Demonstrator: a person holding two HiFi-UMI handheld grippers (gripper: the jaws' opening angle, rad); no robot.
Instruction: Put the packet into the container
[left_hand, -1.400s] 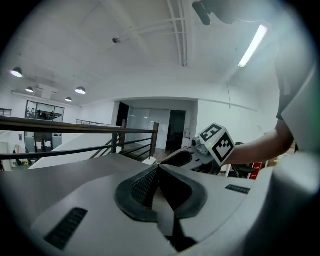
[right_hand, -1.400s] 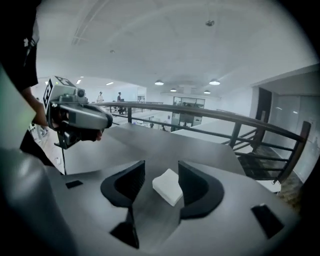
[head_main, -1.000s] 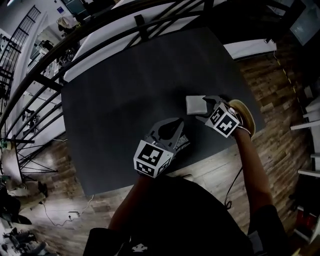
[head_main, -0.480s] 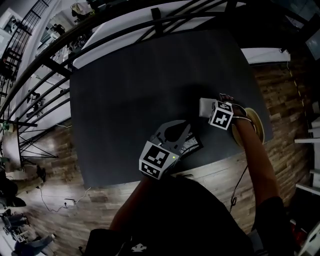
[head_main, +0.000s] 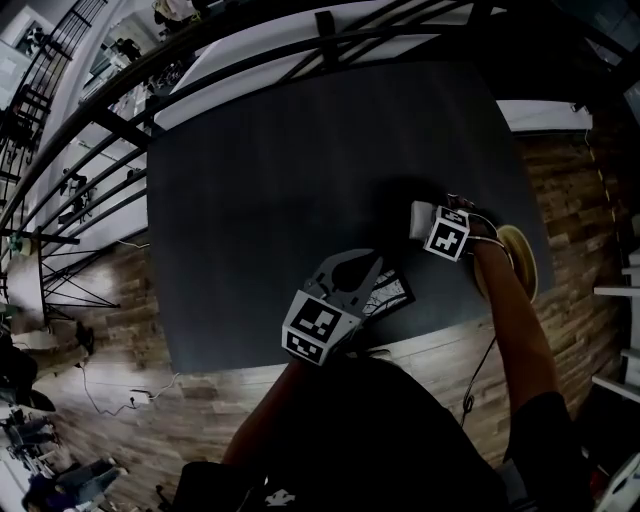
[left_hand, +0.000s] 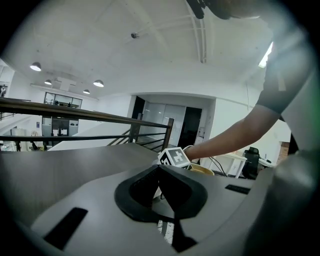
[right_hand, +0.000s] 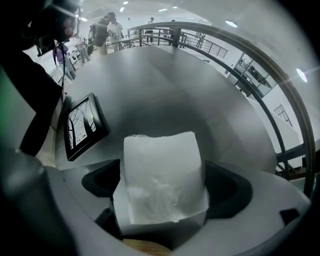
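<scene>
R hand-held gripper (right_hand: 162, 192) over container (right_hand: 163, 227), jaws just opened, wide apart; white packet (right_hand: 162, 170) inside container, betw. jaws. L hand-held gripper (left_hand: 158, 169) near container, jaws together.

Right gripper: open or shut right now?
Open: the right gripper jaws have just been opening, standing wide apart with the white packet between them.

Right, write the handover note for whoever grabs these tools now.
Left tool: shut, nothing seen between its jaws, lying over the black patterned tray at the near edge of the table.
Right tool: pointing down, jaws have just been opening and are now wide, astride the white packet without gripping it.
Done: packet not yet in the tray.
Left: close on the packet, lift, set it in the tray, which looks like the container.
</scene>
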